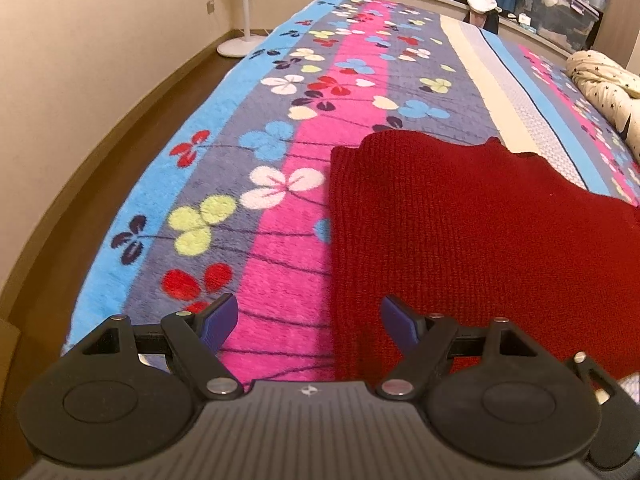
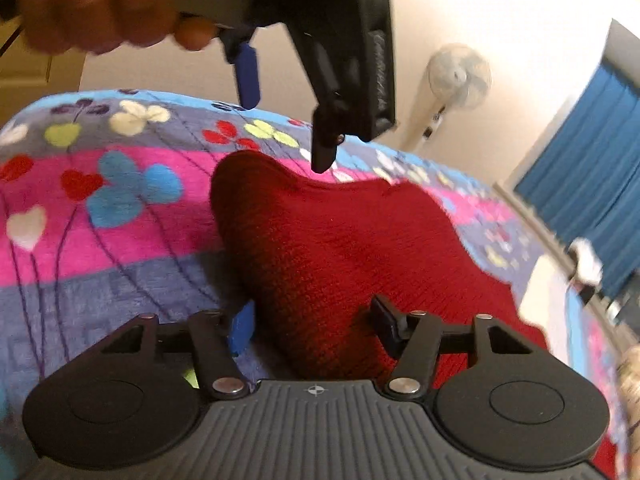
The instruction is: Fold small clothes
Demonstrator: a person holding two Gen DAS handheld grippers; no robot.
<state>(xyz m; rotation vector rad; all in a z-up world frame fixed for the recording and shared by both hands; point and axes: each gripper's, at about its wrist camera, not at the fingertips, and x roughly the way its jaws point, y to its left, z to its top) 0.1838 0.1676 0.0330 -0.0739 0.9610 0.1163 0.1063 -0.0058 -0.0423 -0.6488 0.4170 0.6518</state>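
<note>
Working toward the next fold, we are hovering both tongs over a dark red knitted garment (image 1: 460, 232) lying flat on the fleecy flower-patterned blanket (image 1: 224, 184) that covers the bed, close to the bed's near edge. To do this step well, we judge that each tong should be pinching a single clean edge of the knit, both layers together if it is already doubled, and lifting evenly so the thick fabric is not dragging or bunching on the fleece.

Our left gripper (image 1: 308, 320) is standing wide open and holding nothing; its blue-padded fingers are straddling the garment's left edge, one over the pink stripe, the other over the red knit. Our right gripper (image 2: 310, 326) is also gaping wide, empty, with a rounded fold of the garment (image 2: 340, 256) reaching between its fingers; whether the pads are touching the knit we cannot tell. In the right wrist view the left tong is hanging above the garment's far edge, gripped by the person's hand (image 2: 104, 8).
</note>
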